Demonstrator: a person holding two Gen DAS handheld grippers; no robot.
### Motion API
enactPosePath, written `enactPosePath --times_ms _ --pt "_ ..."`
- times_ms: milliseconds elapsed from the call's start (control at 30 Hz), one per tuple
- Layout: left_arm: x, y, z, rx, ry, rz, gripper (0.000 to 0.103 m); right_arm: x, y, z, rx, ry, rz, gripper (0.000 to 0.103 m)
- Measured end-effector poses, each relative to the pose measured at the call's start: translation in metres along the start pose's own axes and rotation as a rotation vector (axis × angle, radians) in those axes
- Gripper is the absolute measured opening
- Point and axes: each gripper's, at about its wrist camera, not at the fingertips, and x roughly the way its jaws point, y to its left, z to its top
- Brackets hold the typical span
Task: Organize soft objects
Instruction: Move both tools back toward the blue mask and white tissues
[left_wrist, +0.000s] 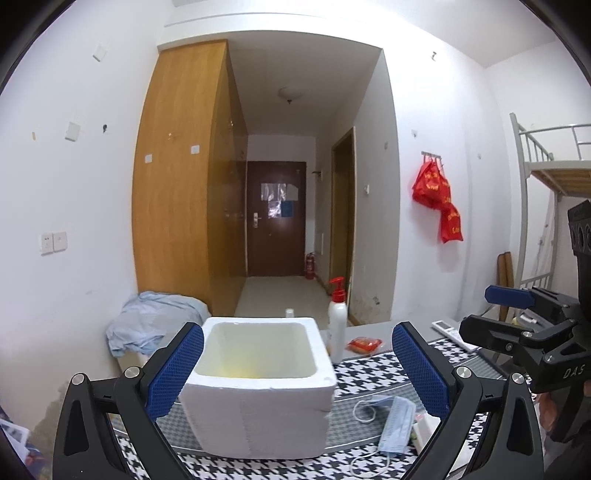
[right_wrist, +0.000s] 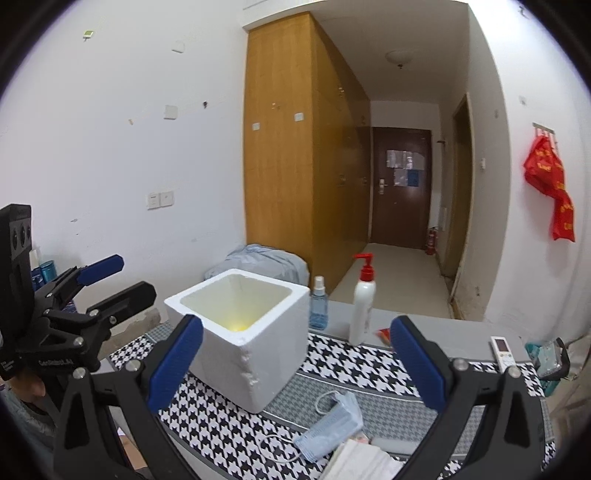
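The right gripper (right_wrist: 295, 365) hangs with its jaws wide apart and empty above the tabletop (right_wrist: 424, 325); the left gripper (left_wrist: 297, 373) is likewise spread and holds nothing, framing the white foam box (left_wrist: 258, 387). The blue face mask (right_wrist: 328, 428) lies flat on the houndstooth mat just beside the box, below and slightly right of the right gripper. It looks light, limp and thin, so pinching the pleated body should hold better than the loose ear loops, which could slip or snag.

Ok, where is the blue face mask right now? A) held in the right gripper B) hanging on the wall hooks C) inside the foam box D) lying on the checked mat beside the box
D: the face mask lies flat on the mat, right of the foam box, with both grippers open and empty.
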Motion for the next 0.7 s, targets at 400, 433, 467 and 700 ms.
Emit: enactPosePath --times_ms 400,433,467,700 --pt "0.005 -0.011 -0.022 -0.003 -0.009 -0.002 0.102 -0.013 -0.015 -0.032 0.041 -0.013 -0.076 0.103" --pt "0.006 -0.013 -0.025 0.002 -0.007 -0.001 0.102 -0.013 -0.015 -0.035 0.040 -0.011 -0.086 0.103" --pt "0.007 -0.014 -0.026 0.005 -0.008 0.000 0.102 -0.013 -0.016 -0.038 0.042 -0.009 -0.096 0.103" --pt "0.010 -0.015 -0.044 0.008 -0.004 -0.004 0.102 -0.012 -0.021 -0.056 0.073 0.010 -0.117 0.103"
